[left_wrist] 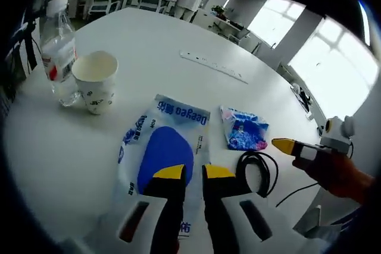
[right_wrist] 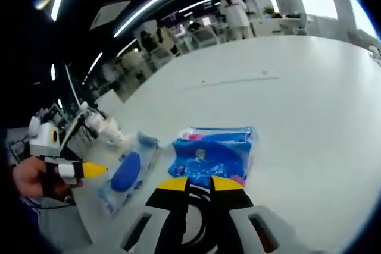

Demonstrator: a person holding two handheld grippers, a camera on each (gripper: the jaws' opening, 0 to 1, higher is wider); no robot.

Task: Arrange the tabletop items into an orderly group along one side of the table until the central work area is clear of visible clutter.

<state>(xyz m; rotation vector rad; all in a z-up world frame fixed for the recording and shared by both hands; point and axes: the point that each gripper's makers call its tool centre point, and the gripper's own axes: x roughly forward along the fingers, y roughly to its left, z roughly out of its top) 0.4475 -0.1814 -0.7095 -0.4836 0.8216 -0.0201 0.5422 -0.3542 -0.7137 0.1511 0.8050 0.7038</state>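
Observation:
A clear plastic bag (left_wrist: 156,124) with blue print and a blue pad inside lies flat on the white table (left_wrist: 149,46). My left gripper (left_wrist: 193,173) hovers over its near right edge, jaws a narrow gap apart with the bag showing between them. A small blue patterned packet (left_wrist: 244,129) lies to the bag's right, beside a black cable loop (left_wrist: 257,171). My right gripper (right_wrist: 199,184) sits just short of that packet (right_wrist: 217,153), jaws narrowly apart over the cable (right_wrist: 196,221). The bag (right_wrist: 126,173) and the hand-held left gripper (right_wrist: 89,171) appear at the left of the right gripper view.
A paper cup (left_wrist: 96,81) and a plastic water bottle (left_wrist: 58,57) stand together at the far left. A long white strip (left_wrist: 214,66) lies farther across the table. The right gripper (left_wrist: 289,145), held in a hand, comes in from the right. People and desks fill the background.

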